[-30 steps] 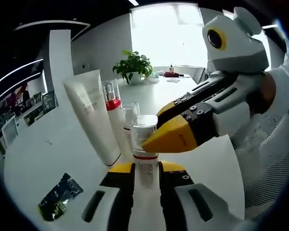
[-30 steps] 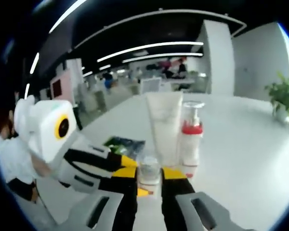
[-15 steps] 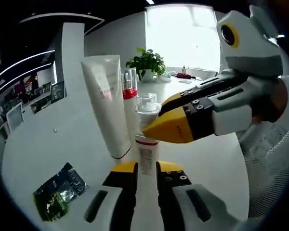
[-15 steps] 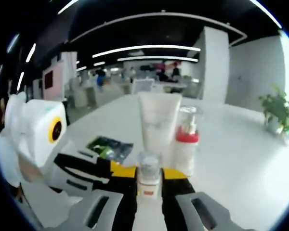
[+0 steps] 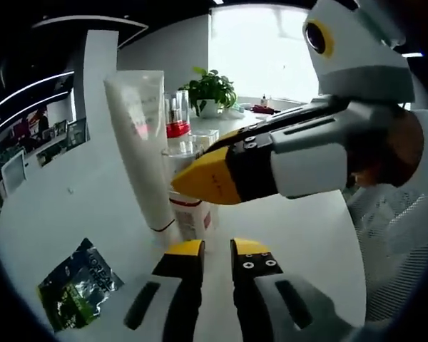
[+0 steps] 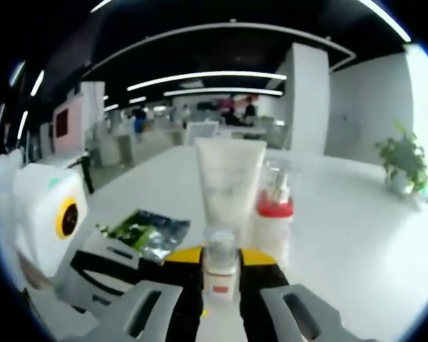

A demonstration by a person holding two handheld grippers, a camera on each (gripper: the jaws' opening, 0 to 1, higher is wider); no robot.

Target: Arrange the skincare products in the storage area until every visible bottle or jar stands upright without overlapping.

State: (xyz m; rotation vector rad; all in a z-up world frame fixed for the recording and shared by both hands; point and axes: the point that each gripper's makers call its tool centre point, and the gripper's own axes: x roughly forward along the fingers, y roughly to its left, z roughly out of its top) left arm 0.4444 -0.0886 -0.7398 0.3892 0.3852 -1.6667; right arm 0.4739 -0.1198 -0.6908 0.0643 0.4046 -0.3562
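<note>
Left to right, left gripper view: a green foil sachet (image 5: 77, 283) lies flat at lower left on the glossy white table (image 5: 50, 214). Just right of it a tall white squeeze tube (image 5: 142, 142) stands cap-down, matte and tapered. Behind it is a clear pump bottle with red collar (image 5: 176, 117). At centre a small clear-capped bottle (image 5: 189, 206) stands upright with a red band on its white body. The left gripper (image 5: 217, 248) sits at bottom centre, its yellow-tipped fingers (image 5: 185, 249) only a narrow gap apart, holding nothing, the bottle just beyond the tips. The right gripper (image 5: 200, 174) reaches in from the right, its jaws closed on that bottle's cap.

Right gripper view: the left gripper's white body (image 6: 50, 221) is at lower left, then the sachet (image 6: 143, 231). At bottom centre the right gripper (image 6: 220, 260) pinches the small bottle (image 6: 219, 263) between its yellow pads (image 6: 184, 255). Behind stand the tube (image 6: 228, 182) and, touching or just beside it, the pump bottle (image 6: 274, 214). A potted plant (image 6: 401, 157) sits far right.
</note>
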